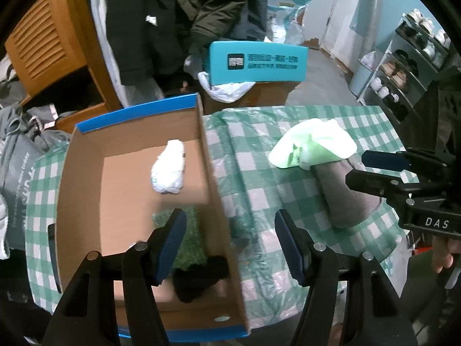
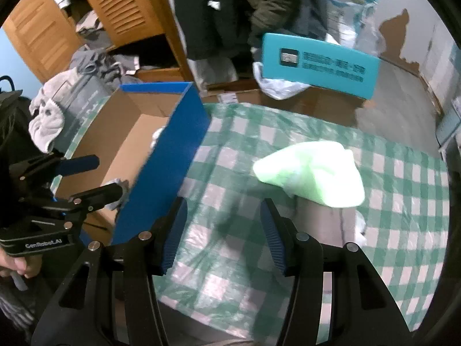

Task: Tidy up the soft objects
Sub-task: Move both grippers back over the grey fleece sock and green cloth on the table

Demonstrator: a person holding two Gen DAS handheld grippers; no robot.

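An open cardboard box [image 1: 86, 173] with blue rims sits on the left of the checked table [image 1: 259, 173]. In it lie a white bundle [image 1: 168, 167], a green item [image 1: 190, 239] and a black item [image 1: 198, 276]. A pale green cloth [image 1: 314, 142] lies on the table over a grey rolled item [image 1: 343, 193]. My left gripper [image 1: 227, 245] is open over the box's right wall. My right gripper [image 2: 223, 235] is open and empty above the table, near the green cloth [image 2: 311, 170]. It also shows in the left wrist view [image 1: 371, 170], beside the grey item.
A teal box [image 1: 256, 62] and a white plastic bag [image 1: 224, 86] stand beyond the table's far edge. Dark coats hang behind. A wooden cabinet [image 1: 49, 49] with clothes stands at the left. A shoe rack [image 1: 403, 66] stands at the right.
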